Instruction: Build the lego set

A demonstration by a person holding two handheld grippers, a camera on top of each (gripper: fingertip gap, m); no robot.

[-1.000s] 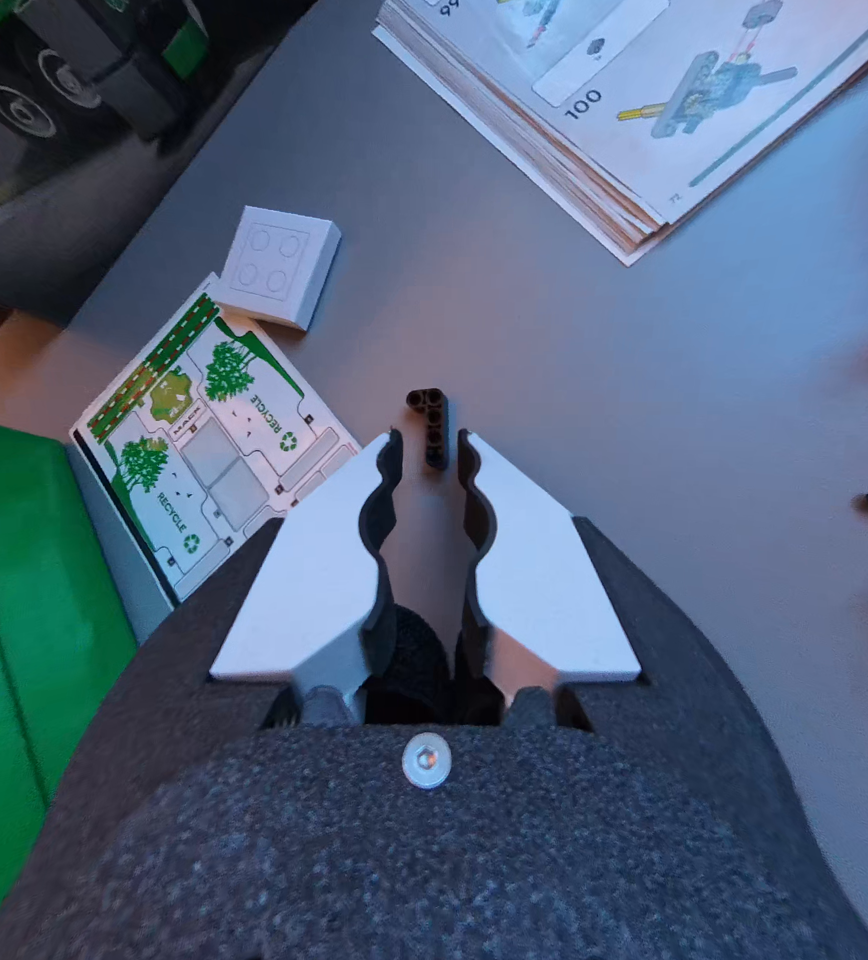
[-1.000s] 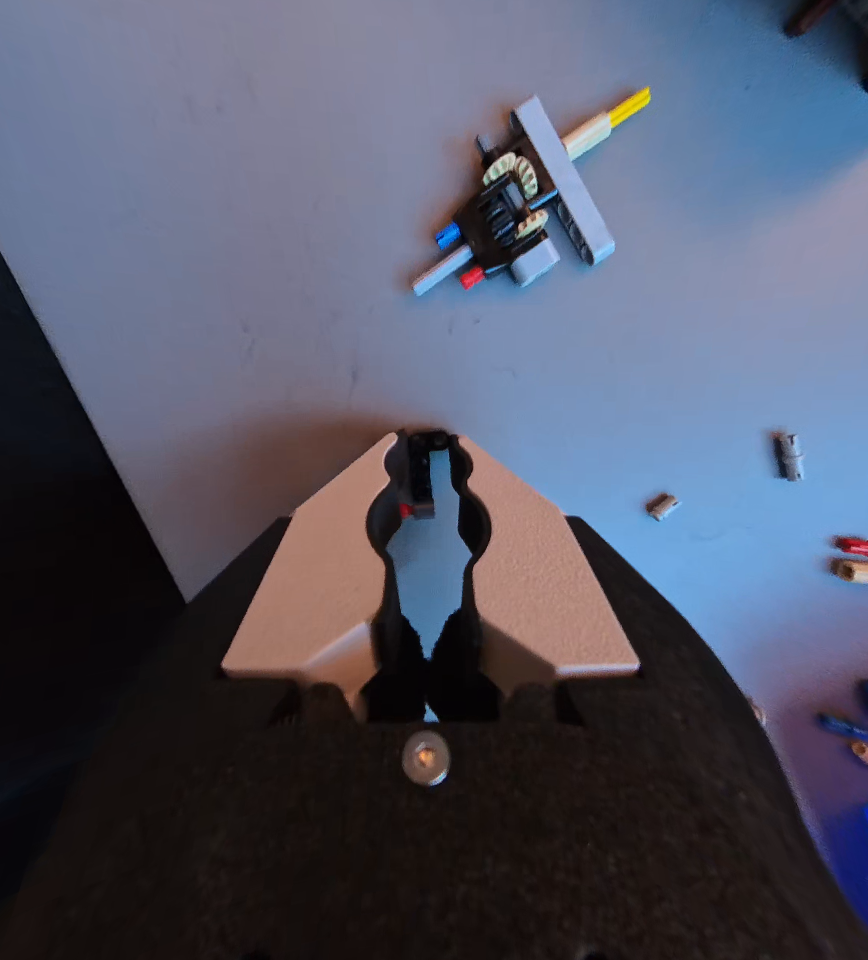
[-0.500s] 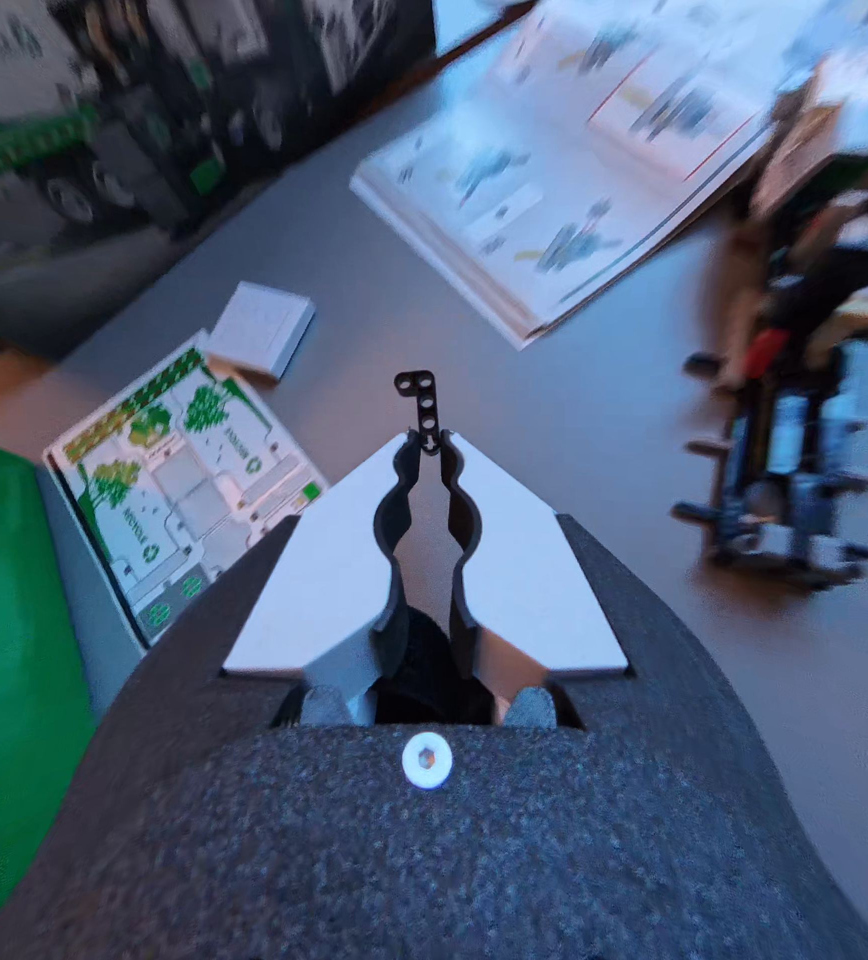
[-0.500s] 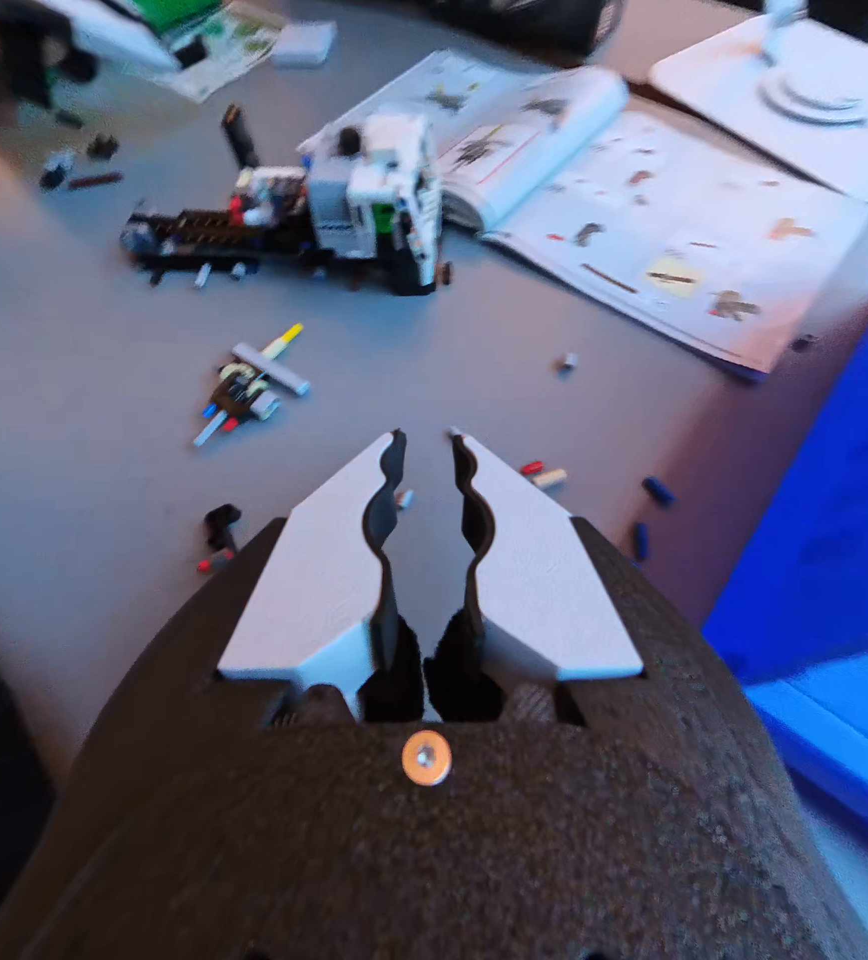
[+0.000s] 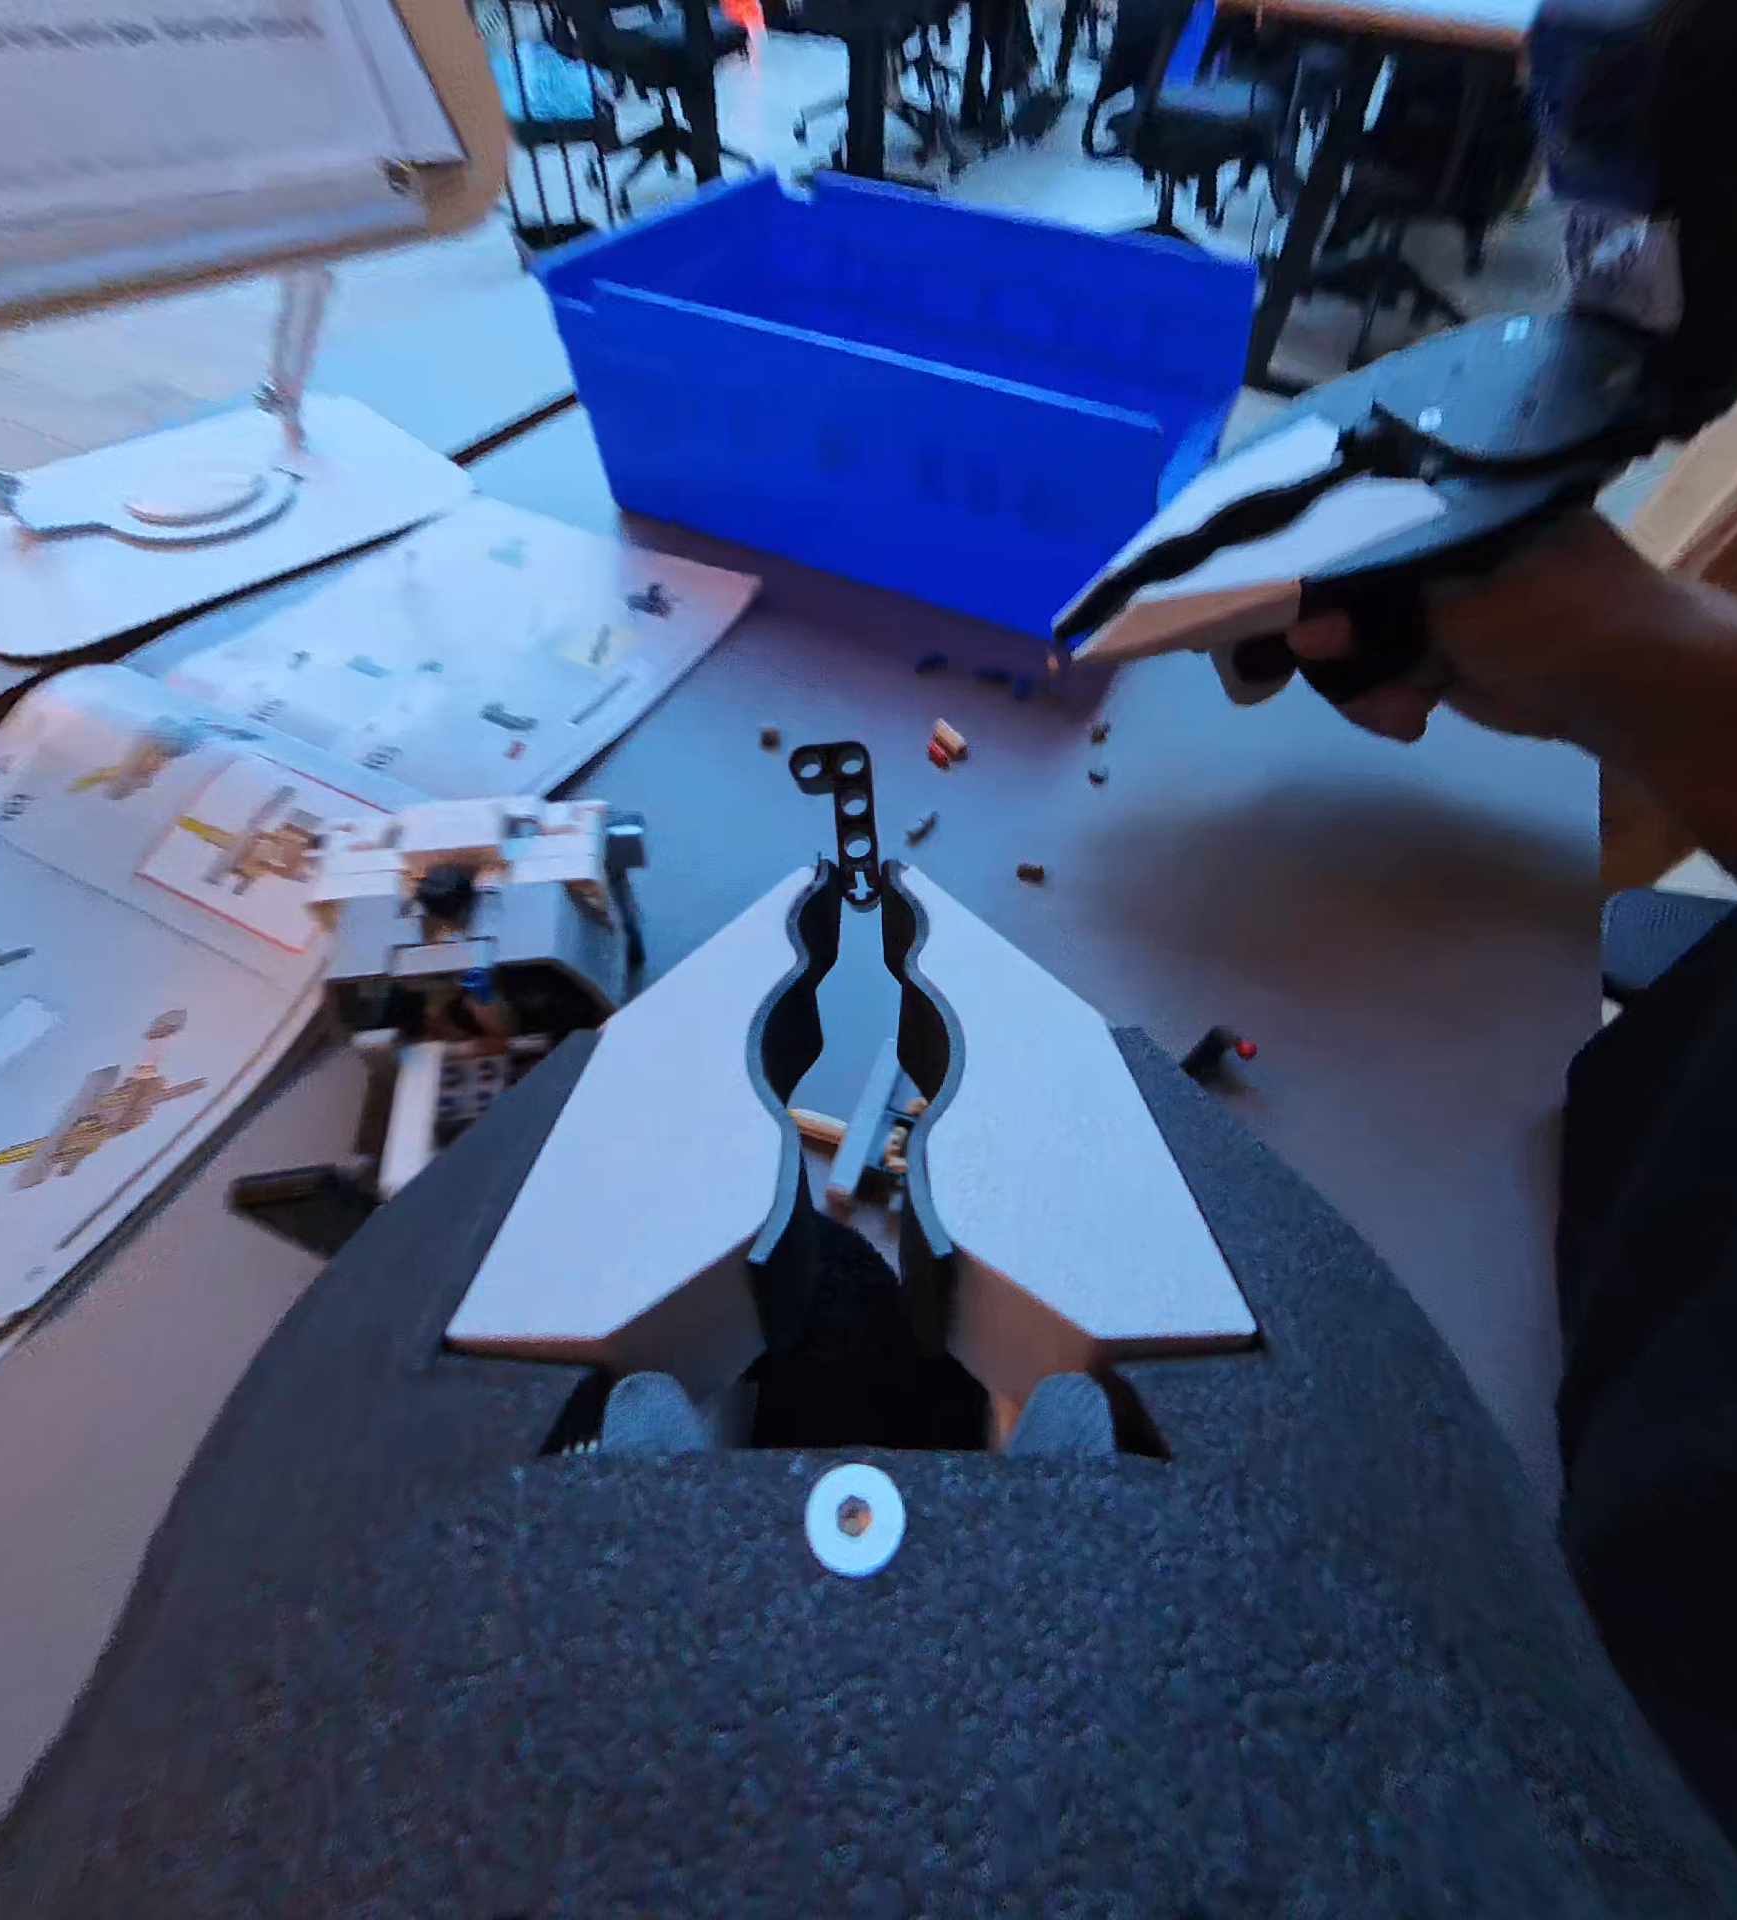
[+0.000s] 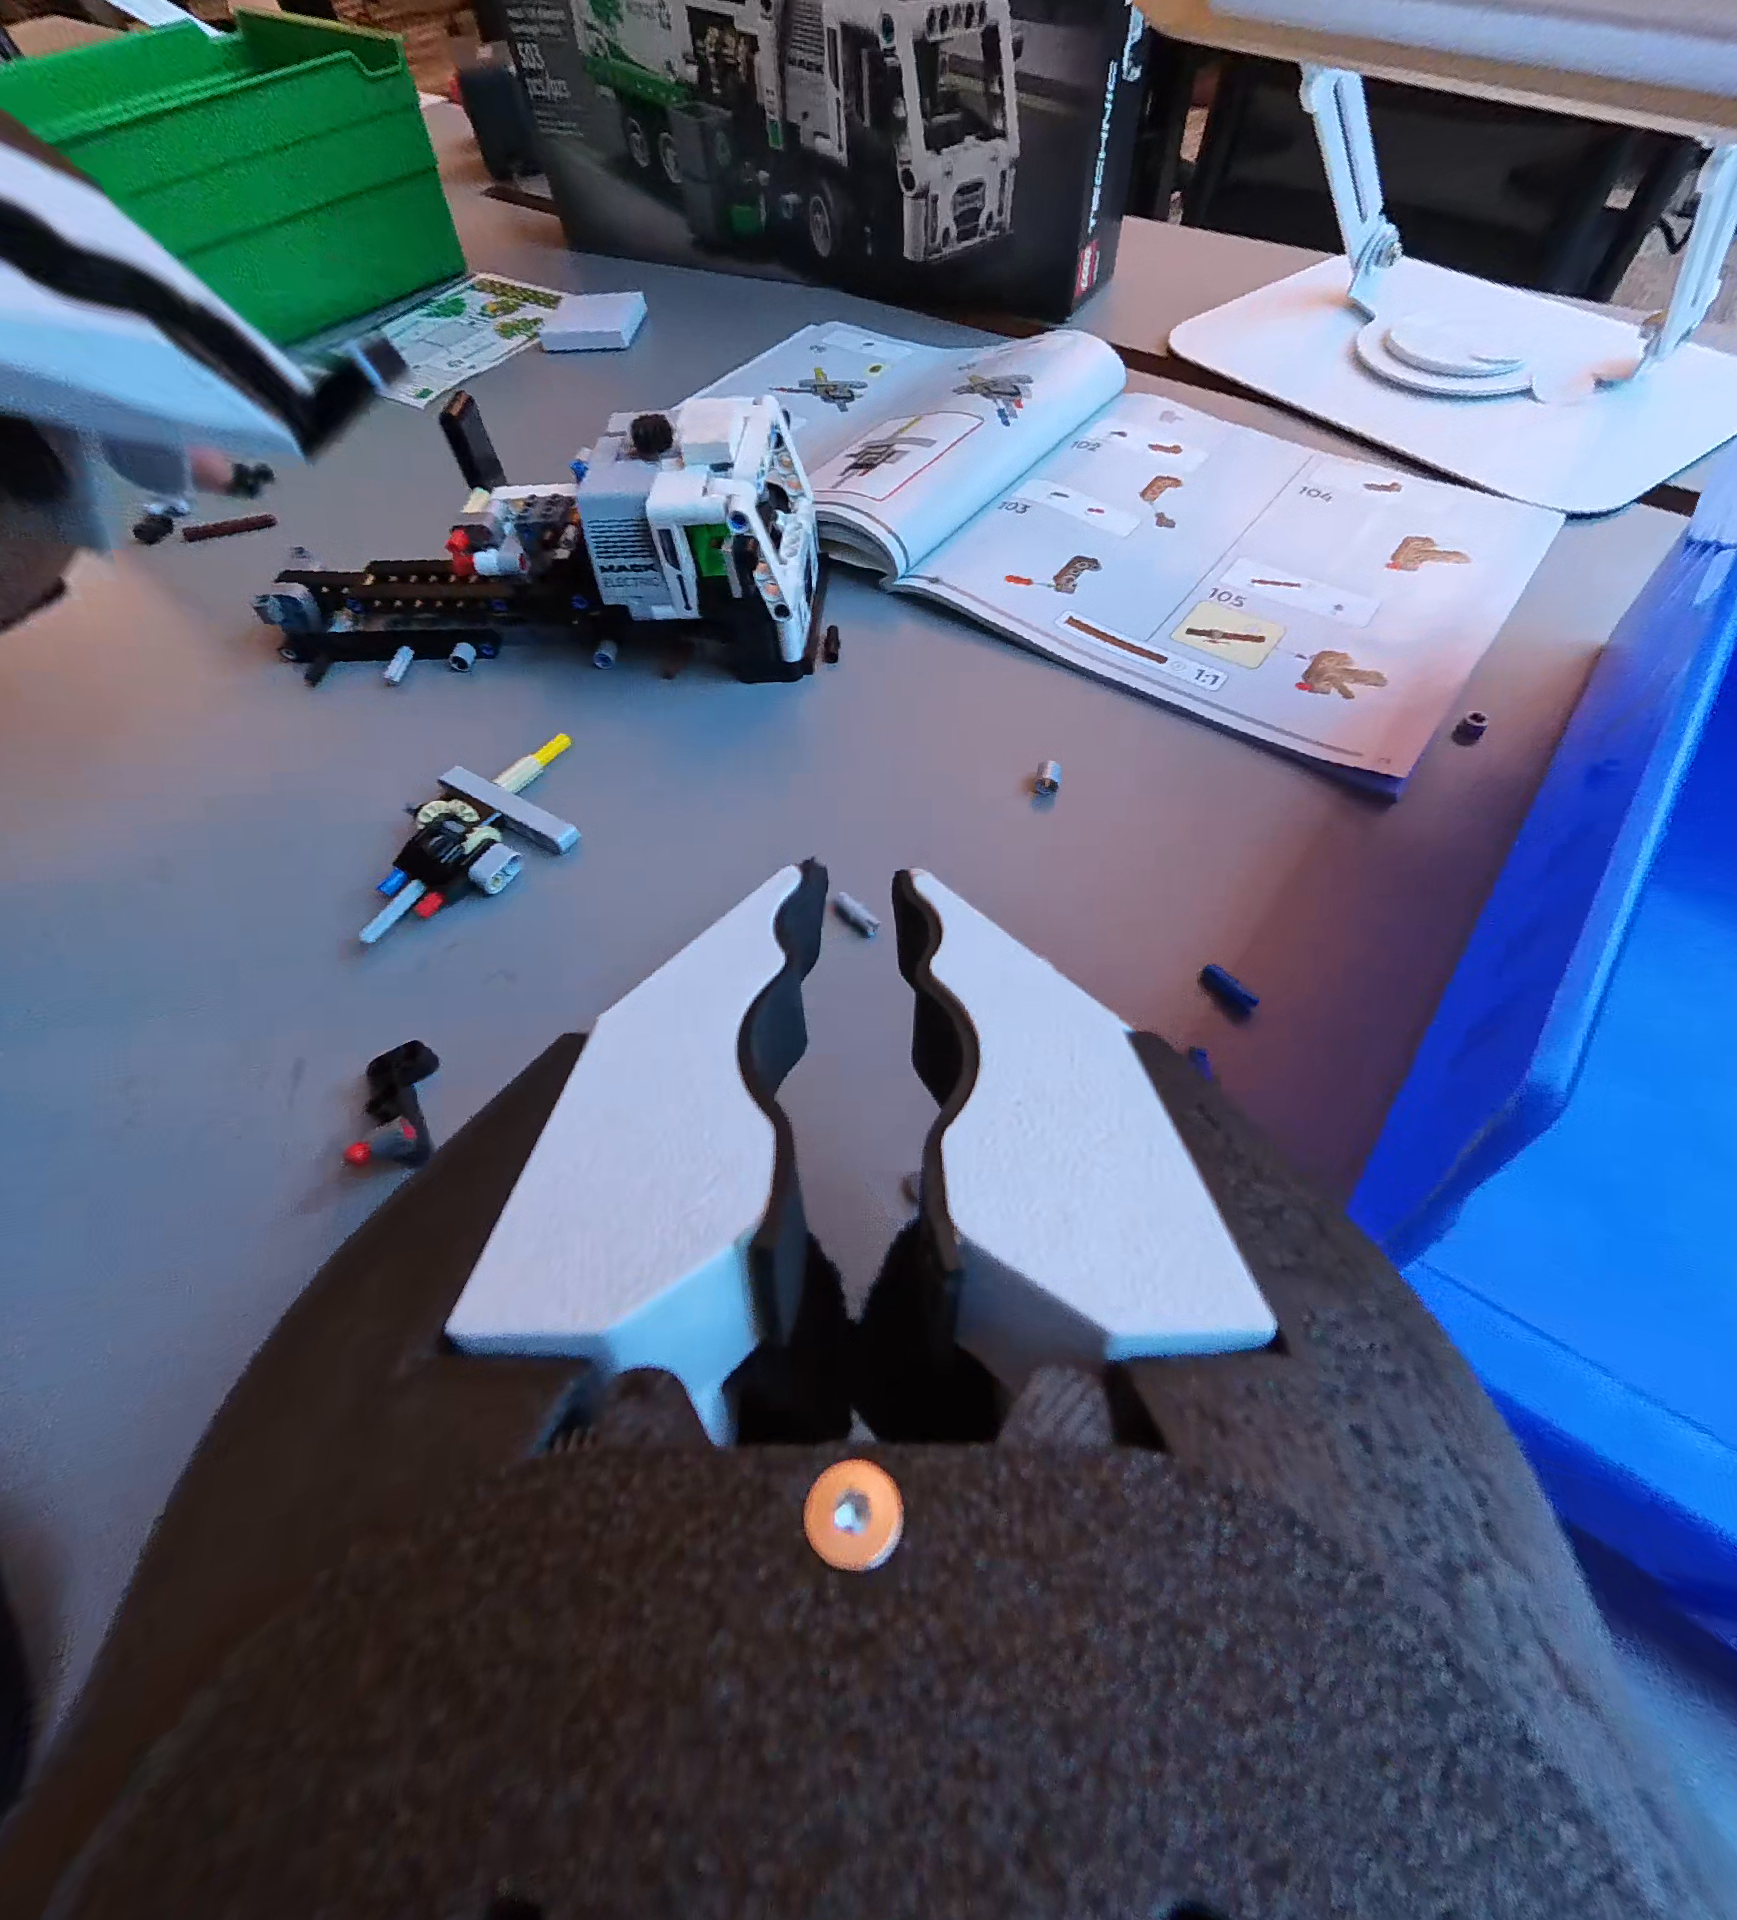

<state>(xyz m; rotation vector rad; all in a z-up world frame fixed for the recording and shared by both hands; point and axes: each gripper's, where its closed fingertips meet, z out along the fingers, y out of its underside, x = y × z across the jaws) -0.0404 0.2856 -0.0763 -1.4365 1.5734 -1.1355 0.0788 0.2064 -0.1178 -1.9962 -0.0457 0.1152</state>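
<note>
The left tongs (image 5: 856, 881) are clenched on the bottom end of a black L-shaped beam (image 5: 846, 805), which stands upright above the grey tabletop (image 5: 1311, 935) with its short arm pointing left at the top. The right tongs (image 6: 859, 883) are released, their tips apart with nothing between them, hovering over the tabletop just beside a small grey pin (image 6: 856, 914). To the far left of them sits the half-built truck (image 6: 635, 540), white cab on a long black frame, with an open instruction book (image 6: 1155, 540) to its right. Nearer, a small gear assembly (image 6: 474, 831) with a yellow-tipped axle lies on the tabletop, and a black piece with a red pin (image 6: 394, 1107) lies near the left side of the right tongs. A blue bin (image 6: 1622, 935) stands on the right, a green bin (image 6: 251, 156) at the far left, and the set's box (image 6: 822, 135) stands at the far edge. Small loose pins are scattered near the blue bin.
</note>
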